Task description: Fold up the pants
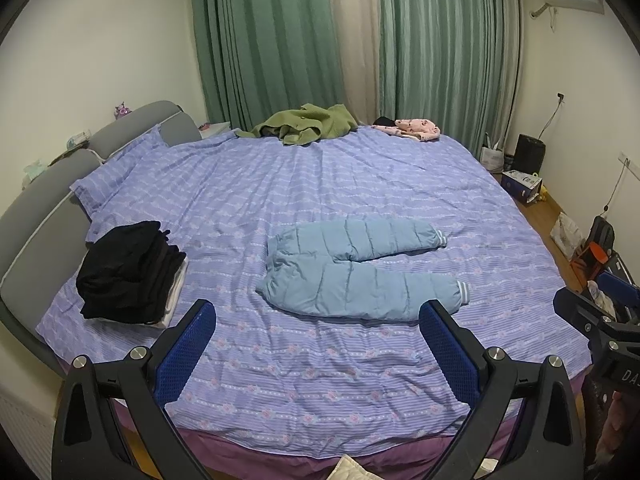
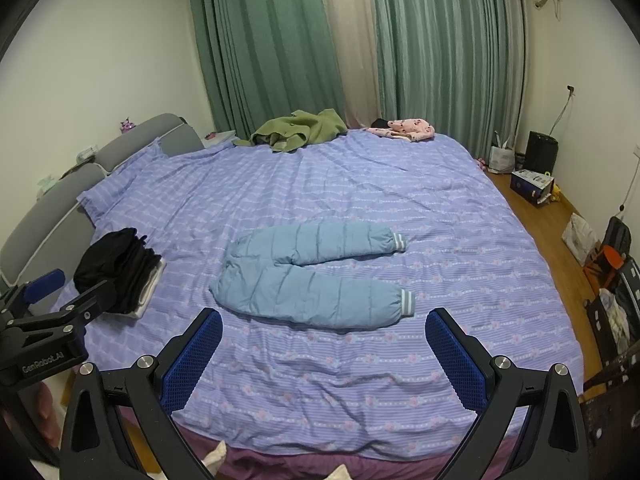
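The light blue padded pants [image 1: 356, 272] lie flat and unfolded near the middle of the bed [image 1: 360, 184], waist to the left, both legs running right with striped cuffs at their ends; the far leg angles away from the near one. The left gripper [image 1: 318, 344] hangs over the near edge of the bed with its blue-padded fingers [image 1: 188, 344] spread wide and nothing between them, and the right gripper [image 2: 324, 346] is just as wide apart and empty, both well short of the pants. The left wrist view catches the right gripper's black frame at its right edge; the right wrist view shows the left gripper at its left edge, partly covering a stack of folded black clothes [image 2: 120, 272] beside the grey headboard [image 2: 52, 216]. That view also shows more wooden floor [image 2: 536, 232] to the right. Far across the bed lie a green coat [image 1: 308, 124] and a pink printed garment [image 1: 416, 128], before green curtains [image 1: 436, 48].
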`<state>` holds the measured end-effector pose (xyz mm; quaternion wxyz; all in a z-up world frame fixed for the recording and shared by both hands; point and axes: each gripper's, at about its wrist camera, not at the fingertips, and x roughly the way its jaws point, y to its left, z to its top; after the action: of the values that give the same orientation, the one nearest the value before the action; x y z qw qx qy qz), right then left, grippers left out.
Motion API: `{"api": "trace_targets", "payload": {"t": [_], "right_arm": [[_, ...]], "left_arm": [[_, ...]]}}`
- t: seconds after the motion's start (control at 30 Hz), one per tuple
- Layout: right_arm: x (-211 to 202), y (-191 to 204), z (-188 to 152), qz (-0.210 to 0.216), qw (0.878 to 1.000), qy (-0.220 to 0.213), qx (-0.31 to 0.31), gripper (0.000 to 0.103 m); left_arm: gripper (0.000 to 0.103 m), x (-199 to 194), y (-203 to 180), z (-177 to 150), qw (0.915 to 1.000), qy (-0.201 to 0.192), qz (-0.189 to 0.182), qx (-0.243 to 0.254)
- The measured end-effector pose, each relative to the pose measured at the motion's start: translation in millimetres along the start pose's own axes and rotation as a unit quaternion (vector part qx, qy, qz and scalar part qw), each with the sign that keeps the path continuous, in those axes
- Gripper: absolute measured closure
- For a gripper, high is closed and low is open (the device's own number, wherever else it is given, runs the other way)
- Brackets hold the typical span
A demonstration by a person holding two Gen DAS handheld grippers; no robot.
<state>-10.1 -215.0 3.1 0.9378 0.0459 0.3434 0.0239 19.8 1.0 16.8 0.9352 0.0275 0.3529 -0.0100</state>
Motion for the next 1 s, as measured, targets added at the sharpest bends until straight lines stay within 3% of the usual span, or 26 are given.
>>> {"api": "trace_targets", "payload": {"t": [1.0], "right_arm": [[2.3, 1.5, 2.4, -0.004, 1.0, -0.001, 0.002, 0.0]], "left_arm": [[0.0, 3.7, 12.0, 0.8, 0.9999, -0.006, -0.008, 0.006]]}}
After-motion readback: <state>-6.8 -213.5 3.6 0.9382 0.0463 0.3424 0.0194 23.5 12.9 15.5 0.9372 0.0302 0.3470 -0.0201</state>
